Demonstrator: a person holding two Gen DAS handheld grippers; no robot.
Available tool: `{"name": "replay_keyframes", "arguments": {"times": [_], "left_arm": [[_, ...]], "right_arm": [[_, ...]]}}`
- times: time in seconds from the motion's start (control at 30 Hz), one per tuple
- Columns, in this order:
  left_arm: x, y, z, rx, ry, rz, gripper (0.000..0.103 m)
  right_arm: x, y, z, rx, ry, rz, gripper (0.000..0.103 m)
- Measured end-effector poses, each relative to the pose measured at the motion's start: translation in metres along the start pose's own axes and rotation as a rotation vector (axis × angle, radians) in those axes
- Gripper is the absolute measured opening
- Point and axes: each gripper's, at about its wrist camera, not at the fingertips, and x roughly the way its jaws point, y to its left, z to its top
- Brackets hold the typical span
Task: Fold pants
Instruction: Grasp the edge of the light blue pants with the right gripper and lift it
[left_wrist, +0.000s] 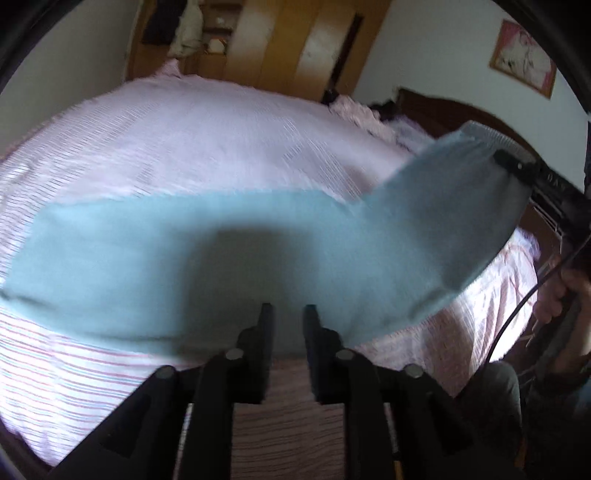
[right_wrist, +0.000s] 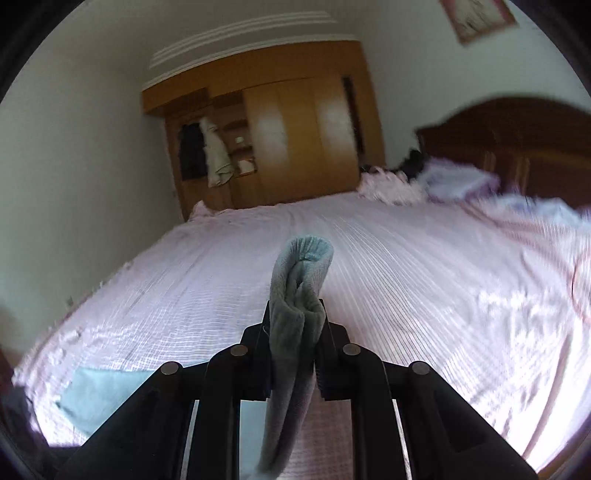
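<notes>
Light blue pants lie across the pink striped bed, their right end lifted off the sheet. My right gripper holds that ribbed end up at the far right. In the right wrist view a fold of the pants is pinched between the right gripper's fingers and hangs down, while the rest lies on the bed at lower left. My left gripper hovers at the pants' near edge with a gap between its fingers. The fabric shows behind the gap, and the pads do not press on it.
A wooden wardrobe with hanging clothes stands beyond the bed. The dark headboard and rumpled bedding are at the right. A person's hand grips the right tool. Wood-grain floor shows below the bed's edge.
</notes>
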Motion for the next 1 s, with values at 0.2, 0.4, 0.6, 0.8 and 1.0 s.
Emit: {"name": "replay_keyframes", "arguments": {"times": [0.2,0.4,0.6,0.8,1.0], "left_arm": [[-0.042,0.073,0.016,-0.077,-0.069,0.079,0.030],[-0.071,0.140,0.011,-0.120,-0.121,0.178,0.031],[-0.090,0.200,0.003,-0.240,-0.143,0.222,0.033],[-0.103,0.243,-0.012,-0.355,-0.132,0.204,0.036],[-0.104,0.259,-0.021,-0.419,-0.117,0.161,0.036]], "right_arm": [[0.001,0.088,0.015,-0.157,-0.019,0.036,0.009],[0.009,0.182,0.008,-0.301,-0.023,0.088,0.009],[0.018,0.285,-0.035,-0.463,-0.011,0.173,0.009],[0.050,0.386,-0.146,-0.721,0.085,0.261,0.009],[0.072,0.405,-0.193,-0.718,0.184,0.267,0.009]]}}
